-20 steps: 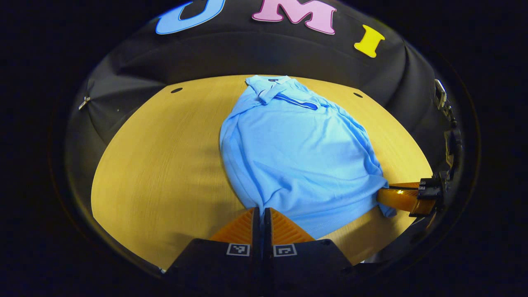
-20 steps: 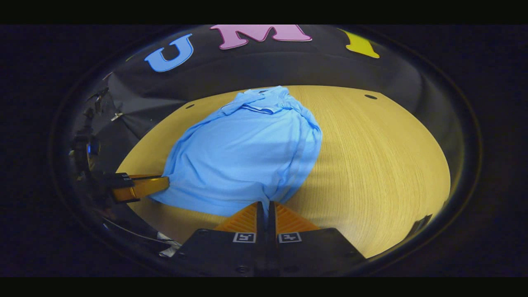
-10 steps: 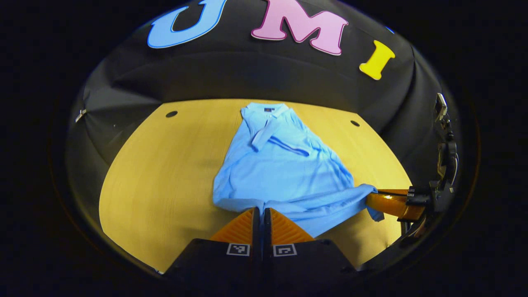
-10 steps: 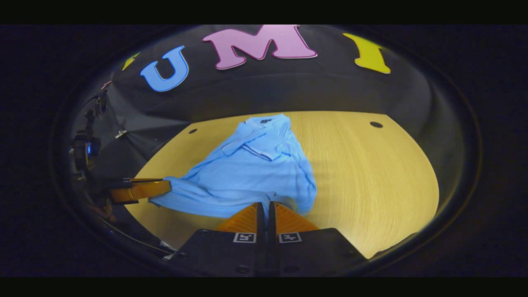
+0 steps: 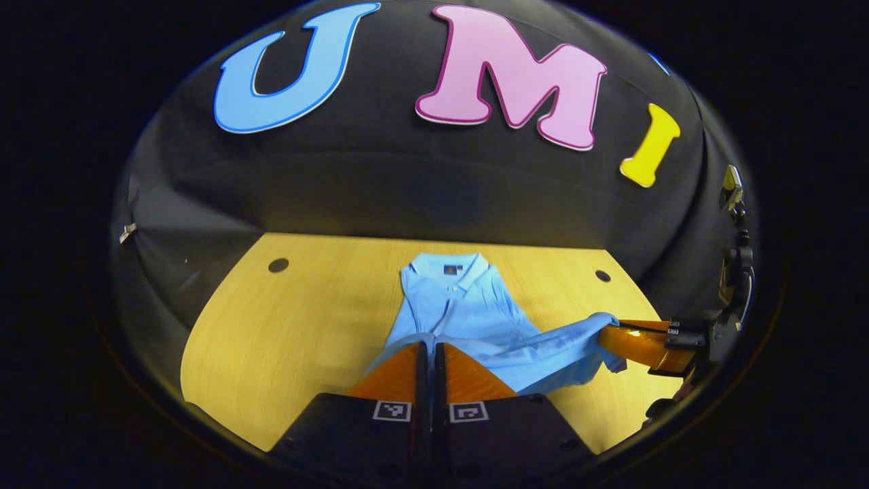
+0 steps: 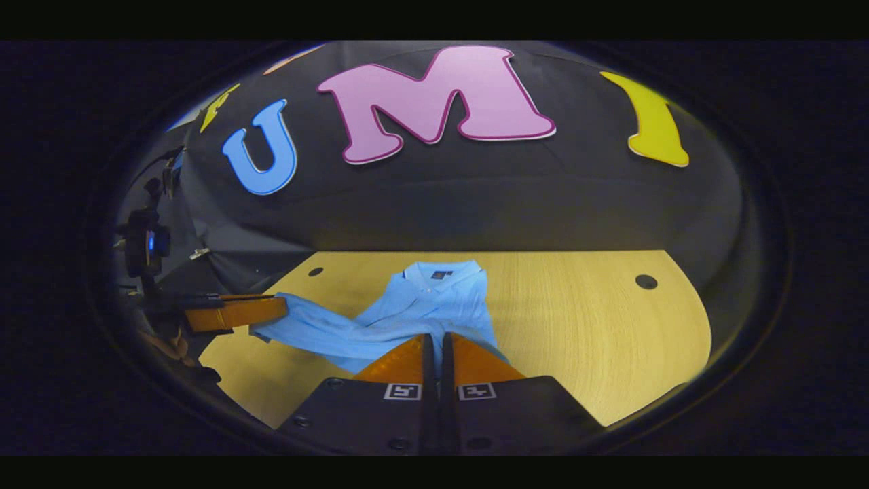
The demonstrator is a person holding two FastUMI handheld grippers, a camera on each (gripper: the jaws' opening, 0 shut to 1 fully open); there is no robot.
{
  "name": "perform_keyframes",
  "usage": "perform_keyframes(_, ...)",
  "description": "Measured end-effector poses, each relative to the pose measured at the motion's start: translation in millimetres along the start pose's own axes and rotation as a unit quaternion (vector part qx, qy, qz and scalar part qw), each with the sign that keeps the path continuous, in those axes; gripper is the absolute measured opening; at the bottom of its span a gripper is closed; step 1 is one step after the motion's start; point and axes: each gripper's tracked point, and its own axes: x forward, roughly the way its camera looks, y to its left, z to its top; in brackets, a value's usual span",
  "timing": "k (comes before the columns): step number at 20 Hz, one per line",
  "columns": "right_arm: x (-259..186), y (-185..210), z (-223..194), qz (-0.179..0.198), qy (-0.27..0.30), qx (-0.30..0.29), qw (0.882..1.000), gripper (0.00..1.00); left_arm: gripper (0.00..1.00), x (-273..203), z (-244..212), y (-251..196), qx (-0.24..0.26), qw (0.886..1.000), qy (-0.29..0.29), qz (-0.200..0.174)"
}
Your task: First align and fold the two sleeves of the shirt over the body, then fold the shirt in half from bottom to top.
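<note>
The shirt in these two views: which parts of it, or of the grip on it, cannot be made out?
- Left gripper view: the left gripper covers the shirt hem corner where its jaws meet.
- Right gripper view: the right gripper covers its hem corner likewise.
- Both views: the lifted hem hides the lower body and the folded sleeves behind it.
- Collar label: too small to read.

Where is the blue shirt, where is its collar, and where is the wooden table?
blue shirt [image 5: 475, 319], left gripper view, on the chest below the buttons.
collar [image 6: 441, 273], right gripper view, on the neck opening at the far end.
wooden table [image 6: 584, 319], right gripper view, on the bare top beside the shirt.
</note>
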Motion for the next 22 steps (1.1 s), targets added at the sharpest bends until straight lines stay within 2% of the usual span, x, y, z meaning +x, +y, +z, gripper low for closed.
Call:
perform_keyframes(2, 25, -9, 20, -0.003, -0.016, -0.004, 1.000, 0.05, 0.06, 24, 18, 2, -0.001, 1.000, -0.012, 0.003)
perform_keyframes(3, 38, -15, 29, -0.005, -0.024, -0.005, 1.000, 0.00, 0.06, 37, 27, 5, -0.002, 1.000, -0.019, 0.005)
perform_keyframes(4, 51, -19, 36, -0.006, -0.029, -0.005, 1.000, 0.00, 0.06, 52, 34, 9, -0.003, 1.000, -0.025, 0.008)
perform_keyframes(5, 65, -24, 42, -0.009, -0.034, -0.006, 0.999, 0.05, 0.06, 66, 40, 13, -0.004, 1.000, -0.027, 0.011)
perform_keyframes(7, 92, -33, 54, -0.012, -0.042, -0.009, 0.999, 0.05, 0.06, 98, 52, 16, -0.012, 0.999, -0.031, 0.006)
perform_keyframes(8, 105, -39, 58, -0.019, -0.048, -0.013, 0.999, 0.00, 0.06, 112, 56, 17, -0.016, 0.999, -0.035, 0.000)
perform_keyframes(9, 119, -43, 63, -0.025, -0.056, -0.022, 0.998, 0.05, 0.06, 126, 60, 18, -0.015, 0.999, -0.038, -0.003)
perform_keyframes(11, 144, -54, 68, -0.039, -0.064, -0.035, 0.997, 0.05, 0.06, 154, 67, 21, -0.009, 0.999, -0.047, -0.007)
perform_keyframes(13, 168, -60, 75, -0.045, -0.073, -0.022, 0.996, 0.08, 0.06, 180, 71, 24, -0.011, 0.999, -0.051, -0.010)
perform_keyframes(14, 178, -64, 76, -0.047, -0.076, -0.018, 0.996, 0.05, 0.06, 192, 74, 28, -0.009, 0.998, -0.057, -0.008)
perform_keyframes(16, 203, -78, 70, -0.065, -0.070, -0.029, 0.995, 0.05, 0.06, 216, 76, 32, 0.002, 0.998, -0.067, -0.013)
perform_keyframes(18, 224, -87, 65, -0.074, -0.062, -0.013, 0.995, 0.05, 0.06, 242, 71, 34, 0.013, 0.997, -0.073, -0.017)
perform_keyframes(22, 245, -99, 50, -0.085, -0.061, 0.004, 0.994, 0.05, 0.06, 275, 61, 41, 0.022, 0.996, -0.083, -0.015)
